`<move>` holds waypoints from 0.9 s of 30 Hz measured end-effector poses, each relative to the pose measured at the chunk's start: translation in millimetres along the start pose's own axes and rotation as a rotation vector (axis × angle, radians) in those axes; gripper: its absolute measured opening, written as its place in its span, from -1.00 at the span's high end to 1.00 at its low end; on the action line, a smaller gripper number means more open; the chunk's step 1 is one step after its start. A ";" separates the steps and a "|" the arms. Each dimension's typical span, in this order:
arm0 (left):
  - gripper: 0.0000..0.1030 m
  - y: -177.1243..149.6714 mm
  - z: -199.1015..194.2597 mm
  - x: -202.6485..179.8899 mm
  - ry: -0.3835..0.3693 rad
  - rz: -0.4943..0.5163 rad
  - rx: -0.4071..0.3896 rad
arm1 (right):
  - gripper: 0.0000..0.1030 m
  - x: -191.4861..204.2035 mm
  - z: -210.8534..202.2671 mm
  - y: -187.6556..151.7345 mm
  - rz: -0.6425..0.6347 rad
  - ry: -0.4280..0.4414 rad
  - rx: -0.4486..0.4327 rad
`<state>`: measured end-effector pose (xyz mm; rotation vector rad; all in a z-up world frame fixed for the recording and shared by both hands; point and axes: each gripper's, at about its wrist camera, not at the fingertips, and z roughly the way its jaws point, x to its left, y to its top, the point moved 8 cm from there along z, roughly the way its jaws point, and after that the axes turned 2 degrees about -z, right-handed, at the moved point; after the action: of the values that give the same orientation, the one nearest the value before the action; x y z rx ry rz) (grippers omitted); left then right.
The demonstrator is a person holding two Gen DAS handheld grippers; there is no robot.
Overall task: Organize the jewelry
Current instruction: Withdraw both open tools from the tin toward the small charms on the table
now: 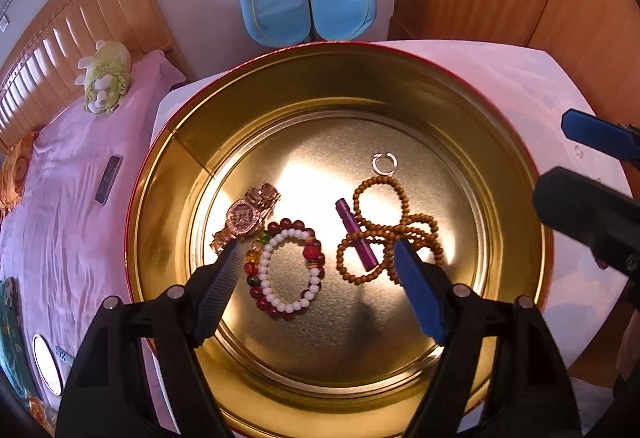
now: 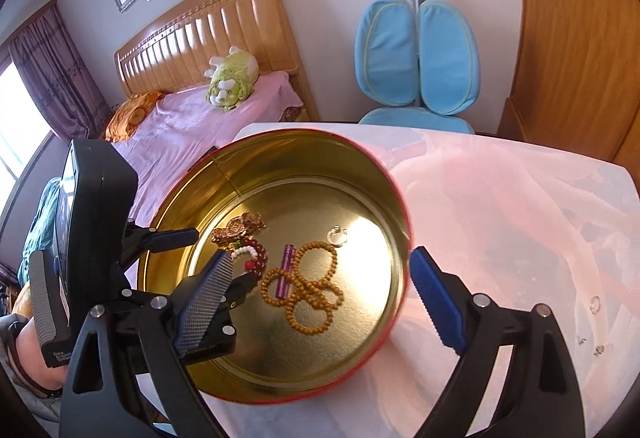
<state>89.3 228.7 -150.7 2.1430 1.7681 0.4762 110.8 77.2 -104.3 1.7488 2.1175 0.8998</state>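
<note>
A round gold tin [image 1: 160,197] with a red outside holds the jewelry: a rose-gold watch [image 1: 244,220], a red and white bead bracelet [image 1: 288,270], a purple tube [image 1: 356,234], a long brown bead string [image 1: 384,234] and a silver ring [image 1: 384,162]. My left gripper [image 1: 320,258] is open and empty above the tin, over the bracelets. My right gripper [image 2: 320,270] is open and empty, straddling the tin's right wall [image 2: 400,213]. Small silver pieces [image 2: 595,305] lie on the white cloth at the right.
The tin stands on a table with a white cloth [image 2: 500,197]. A blue chair [image 2: 416,57] is behind the table. A bed with pink sheet [image 2: 192,117] and plush toy [image 2: 230,79] lies to the left. A wooden wardrobe [image 2: 580,37] is at the right.
</note>
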 end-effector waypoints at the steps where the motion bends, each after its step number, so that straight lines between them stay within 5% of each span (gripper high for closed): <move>1: -0.48 2.3 -3.1 -6.0 -0.011 0.007 -0.016 | -0.77 -5.0 -4.8 -1.0 0.007 -0.007 -0.006; 15: -0.48 31.8 -25.4 -117.1 -0.144 0.172 -0.094 | -0.77 -111.3 -85.2 -29.1 0.194 -0.175 -0.099; 27: -0.48 27.9 -14.1 -217.6 -0.239 0.332 -0.065 | -0.77 -213.4 -126.5 -83.3 0.374 -0.310 -0.081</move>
<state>68.8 10.3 -136.8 2.3447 1.2609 0.3316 27.4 -170.7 -96.2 2.1220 1.5715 0.7259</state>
